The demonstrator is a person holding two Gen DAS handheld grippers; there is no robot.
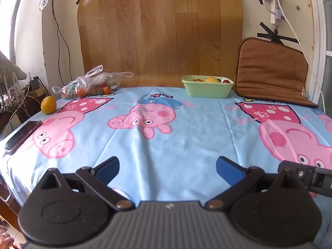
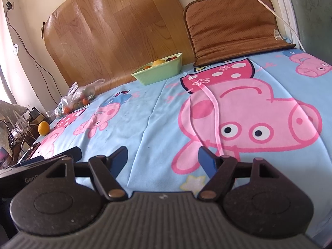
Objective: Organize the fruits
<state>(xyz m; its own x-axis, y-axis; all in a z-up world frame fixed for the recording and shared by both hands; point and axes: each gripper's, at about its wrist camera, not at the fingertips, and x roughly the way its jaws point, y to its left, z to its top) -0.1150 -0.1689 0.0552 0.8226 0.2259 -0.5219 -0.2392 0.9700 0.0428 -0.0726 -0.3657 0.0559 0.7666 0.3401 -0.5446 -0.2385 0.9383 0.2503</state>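
Holding some fruit already, pale green rectangular plastic basket (image 1: 207, 90) at 1 o'clock; loose yellow-orange fruit (image 1: 48, 105) and clear plastic fruit bag (image 1: 91, 84) at 10 o'clock remain; left hand-held gripper (image 1: 167, 168) and right hand-held gripper (image 2: 162, 158) gape empty.

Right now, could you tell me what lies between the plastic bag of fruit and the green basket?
Nothing but bare blue cartoon cloth lies between the plastic bag and the green basket; the left wrist view shows it best.

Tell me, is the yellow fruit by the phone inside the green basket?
No, the yellow fruit sits alone on the cloth near the phone, far from the green basket.
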